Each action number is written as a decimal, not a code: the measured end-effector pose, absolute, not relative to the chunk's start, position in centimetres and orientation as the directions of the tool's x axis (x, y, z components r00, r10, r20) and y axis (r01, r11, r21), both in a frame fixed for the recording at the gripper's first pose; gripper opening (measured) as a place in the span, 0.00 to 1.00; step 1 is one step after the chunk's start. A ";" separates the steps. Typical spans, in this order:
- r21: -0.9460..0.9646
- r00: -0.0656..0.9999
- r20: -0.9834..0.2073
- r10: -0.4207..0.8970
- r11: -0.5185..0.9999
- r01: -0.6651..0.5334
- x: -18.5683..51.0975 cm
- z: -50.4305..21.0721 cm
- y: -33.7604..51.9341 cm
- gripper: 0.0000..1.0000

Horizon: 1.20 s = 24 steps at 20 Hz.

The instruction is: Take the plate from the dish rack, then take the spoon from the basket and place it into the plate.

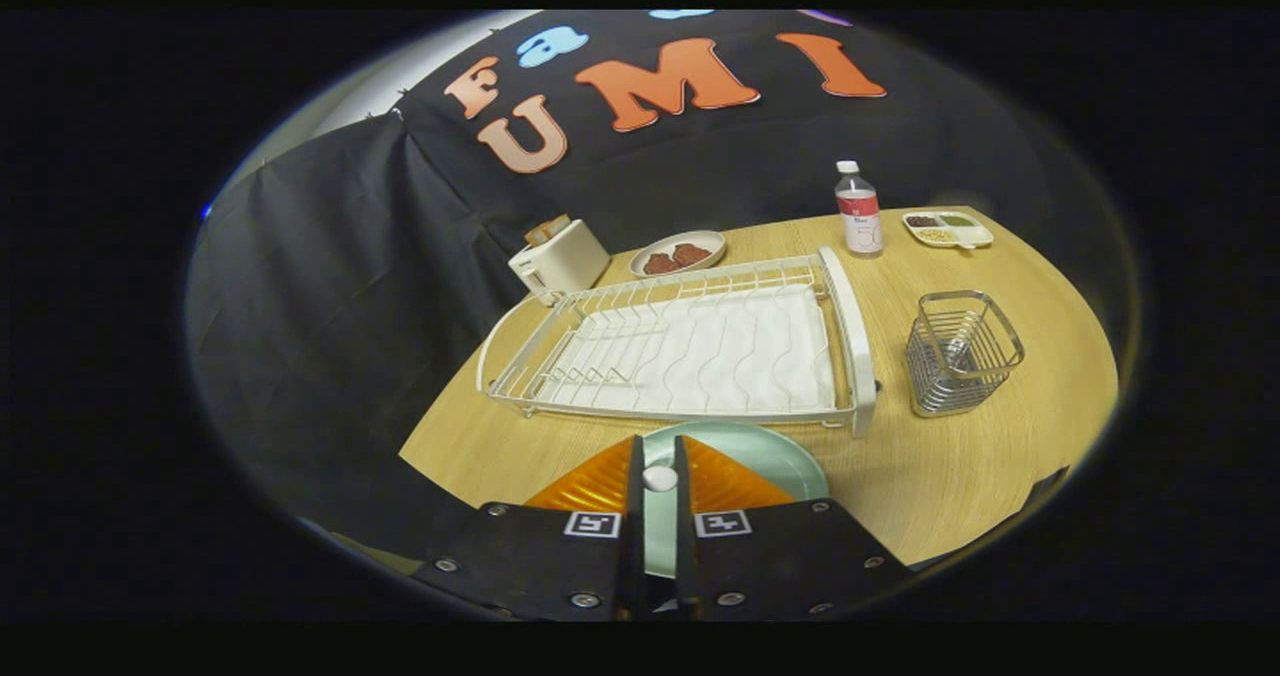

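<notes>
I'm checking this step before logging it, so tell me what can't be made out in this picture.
- Plate: near part covered by the gripper fingers, gripper view.
- White thing between the fingers: too small to identify or to tell whether both fingers press it.
- Basket: contents blurred behind its wires; spoon unconfirmed.
- Small tray beyond the bottle: food too small to name.

The claw (659, 456) hid the near part of the plate (765, 456). Whatever lay inside the wire basket (960, 354) was too small and blurred to tell.
</notes>
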<state>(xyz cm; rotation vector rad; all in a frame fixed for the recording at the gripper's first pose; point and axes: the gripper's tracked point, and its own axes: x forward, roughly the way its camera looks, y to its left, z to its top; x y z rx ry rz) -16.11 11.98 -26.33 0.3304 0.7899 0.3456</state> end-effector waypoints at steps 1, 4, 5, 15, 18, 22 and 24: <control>0.414 0.652 -0.630 0.421 0.893 -0.176 -16.4 -26.5 11.9 0.14; 0.415 0.640 -0.646 0.416 0.895 -0.164 -16.9 -27.3 11.1 0.15; 0.407 0.631 -0.659 0.408 0.900 -0.156 -17.2 -27.9 10.7 0.17; 0.433 0.572 -0.741 0.352 0.901 0.006 -19.2 -31.9 7.8 0.33; 0.401 0.571 -0.757 0.318 0.916 0.021 -19.0 -32.2 6.5 0.43; 0.348 0.632 -0.731 0.258 0.937 0.019 -17.2 -30.0 4.8 0.58; 0.317 0.689 -0.688 0.227 0.948 0.004 -15.6 -27.4 4.1 0.66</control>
